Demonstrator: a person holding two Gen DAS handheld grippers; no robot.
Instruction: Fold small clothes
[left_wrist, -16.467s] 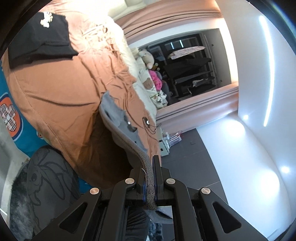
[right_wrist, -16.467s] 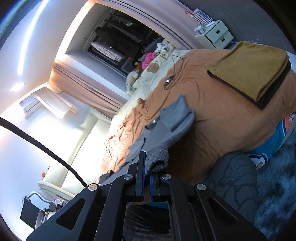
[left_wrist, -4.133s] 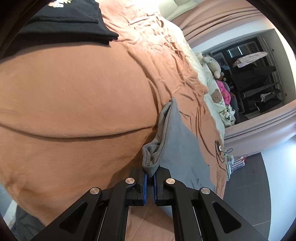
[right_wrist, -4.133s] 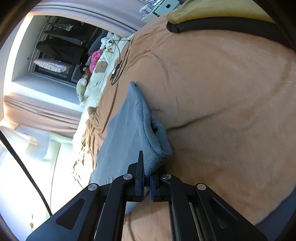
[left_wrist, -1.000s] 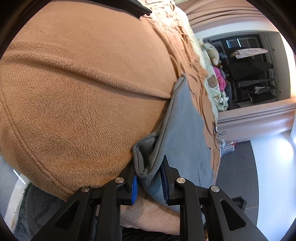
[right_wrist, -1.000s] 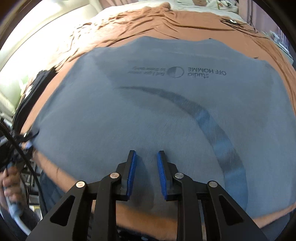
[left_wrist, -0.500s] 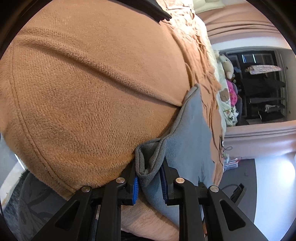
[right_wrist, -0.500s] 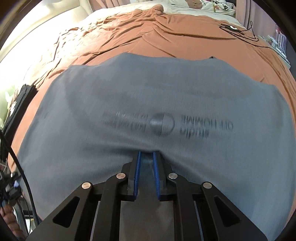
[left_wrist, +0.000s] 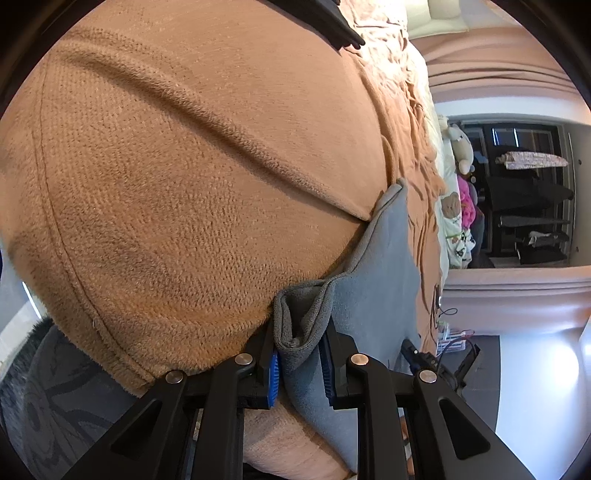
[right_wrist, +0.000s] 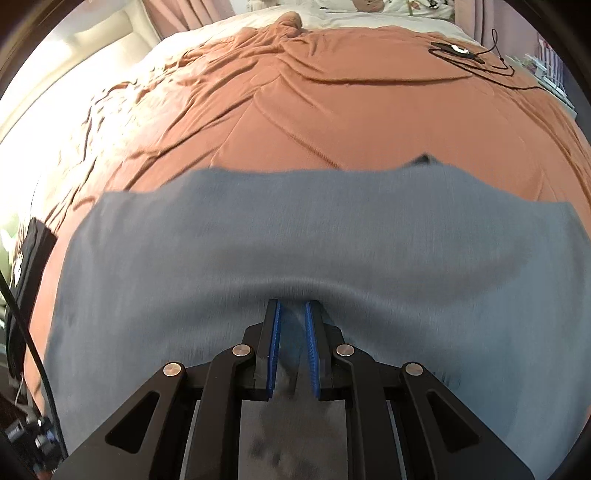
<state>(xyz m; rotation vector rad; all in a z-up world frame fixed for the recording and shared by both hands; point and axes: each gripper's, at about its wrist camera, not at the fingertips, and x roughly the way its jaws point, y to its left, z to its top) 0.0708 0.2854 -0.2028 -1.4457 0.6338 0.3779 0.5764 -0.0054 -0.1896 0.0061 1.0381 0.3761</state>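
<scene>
A grey t-shirt (right_wrist: 332, 229) lies spread on a brown blanket (right_wrist: 332, 92) that covers a bed. In the right wrist view my right gripper (right_wrist: 291, 306) is shut on a pinch of the shirt's cloth, which is drawn into a ridge at the fingertips. The shirt fills the lower half of that view and is blurred. In the left wrist view my left gripper (left_wrist: 301, 325) is shut on a bunched corner of the same grey t-shirt (left_wrist: 384, 280), near the blanket's (left_wrist: 184, 184) hanging edge. The rest of the shirt runs away to the right.
Folded black clothes (left_wrist: 325, 18) lie on the blanket at the far side and show as a dark stack (right_wrist: 26, 266) at the left edge. A black cable with a small device (right_wrist: 458, 50) rests near the pillows. Soft toys (left_wrist: 461, 147) sit further back. A dark rug (left_wrist: 44, 387) covers the floor.
My right gripper narrowed from open to shut on the shirt and drew it back; the print has gone from view and more blanket shows. The left gripper rolled slightly, still holding its corner.
</scene>
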